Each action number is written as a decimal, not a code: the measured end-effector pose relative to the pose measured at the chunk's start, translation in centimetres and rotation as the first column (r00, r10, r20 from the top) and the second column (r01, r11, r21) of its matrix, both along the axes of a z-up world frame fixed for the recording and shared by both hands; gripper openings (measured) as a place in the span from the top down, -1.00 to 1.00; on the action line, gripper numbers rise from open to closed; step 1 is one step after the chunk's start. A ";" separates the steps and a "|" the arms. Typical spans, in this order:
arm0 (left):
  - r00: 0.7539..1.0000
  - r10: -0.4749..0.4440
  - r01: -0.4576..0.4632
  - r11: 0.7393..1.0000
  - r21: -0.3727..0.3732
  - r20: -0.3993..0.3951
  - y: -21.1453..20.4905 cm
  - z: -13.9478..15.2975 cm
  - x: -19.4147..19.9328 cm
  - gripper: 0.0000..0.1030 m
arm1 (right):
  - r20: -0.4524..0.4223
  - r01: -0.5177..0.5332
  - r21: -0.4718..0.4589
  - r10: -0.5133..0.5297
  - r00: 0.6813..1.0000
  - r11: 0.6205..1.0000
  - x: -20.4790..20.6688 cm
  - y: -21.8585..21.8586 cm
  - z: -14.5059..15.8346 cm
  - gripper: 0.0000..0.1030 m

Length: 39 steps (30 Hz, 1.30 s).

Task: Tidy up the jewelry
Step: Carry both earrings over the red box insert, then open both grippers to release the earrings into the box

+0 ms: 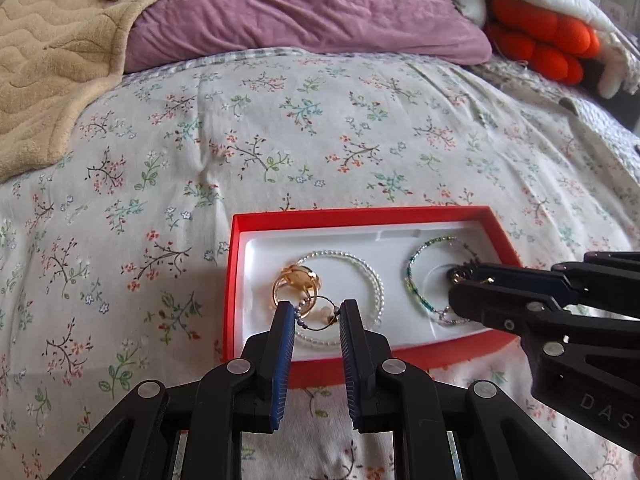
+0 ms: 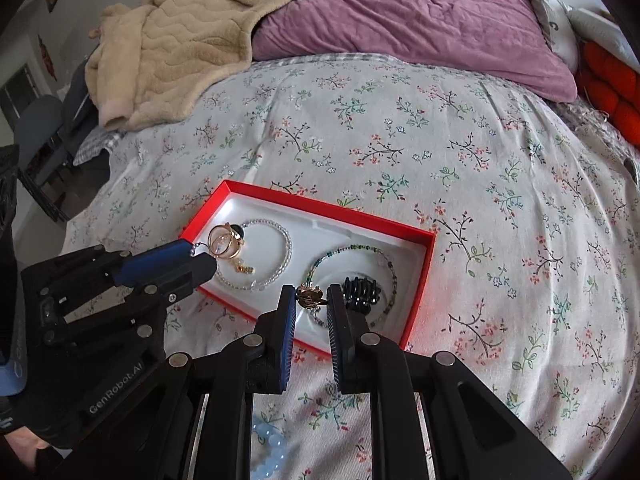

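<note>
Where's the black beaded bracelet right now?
In the right wrist view the black beaded bracelet lies in the right half of the red box, inside the loop of the green beaded necklace, just beyond the right gripper.

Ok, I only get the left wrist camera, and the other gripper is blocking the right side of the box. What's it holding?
Observer: The right gripper is shut on a small gold piece, at the near edge of the green bead bracelet.
Operator: Is anything inside that bracelet?
Observer: Yes, a black ribbed piece lies inside its loop, in the red box.
Operator: Any jewelry outside the box?
Observer: A pale blue bead bracelet lies on the floral sheet, on the near side of the box.
</note>
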<state>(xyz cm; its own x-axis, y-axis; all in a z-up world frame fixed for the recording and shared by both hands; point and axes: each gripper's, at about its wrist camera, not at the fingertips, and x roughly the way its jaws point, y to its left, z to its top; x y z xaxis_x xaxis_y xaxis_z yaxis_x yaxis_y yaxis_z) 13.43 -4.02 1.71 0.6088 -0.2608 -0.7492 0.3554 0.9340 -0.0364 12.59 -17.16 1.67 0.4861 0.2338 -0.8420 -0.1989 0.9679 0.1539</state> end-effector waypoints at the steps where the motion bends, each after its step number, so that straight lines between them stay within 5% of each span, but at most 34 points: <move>1: 1.000 0.000 0.000 1.000 0.005 0.002 -0.1 -0.1 0.2 0.66 | -0.004 0.006 0.011 -0.006 1.000 1.000 0.3 -0.1 -0.2 0.67; 13: 1.000 0.019 -0.020 1.000 -0.005 -0.021 0.1 -0.7 1.0 0.59 | -0.049 0.039 0.094 -0.035 0.998 0.995 1.9 -0.9 -1.5 0.65; 18: 1.000 0.025 -0.025 1.000 0.001 -0.005 0.5 -0.1 0.6 0.34 | -0.060 0.035 0.106 -0.029 0.998 0.994 1.7 -1.0 -1.3 0.62; 23: 1.000 0.027 -0.027 0.999 0.017 0.005 1.0 0.4 -0.2 0.12 | -0.038 0.016 0.121 -0.012 0.999 0.993 0.8 -1.0 -0.1 0.25; 27: 0.999 0.036 -0.036 0.999 0.021 -0.001 1.4 0.8 -0.9 -0.01 | -0.015 0.007 0.116 -0.006 1.000 0.993 -0.1 -1.1 1.0 0.21; 39: 0.999 0.039 -0.038 0.998 0.047 -0.015 2.7 1.7 -4.6 -0.71 | -0.019 -0.021 -0.005 0.021 1.000 1.000 -4.2 -1.6 1.7 -0.20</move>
<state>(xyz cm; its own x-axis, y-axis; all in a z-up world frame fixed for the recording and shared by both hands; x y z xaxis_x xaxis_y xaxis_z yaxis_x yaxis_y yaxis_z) 8.88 -1.32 3.40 0.6056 -0.2016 -0.7698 0.3190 0.9478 0.0027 8.40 -18.75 3.41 0.4650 0.2392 -0.8524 -0.2164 0.9643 0.1525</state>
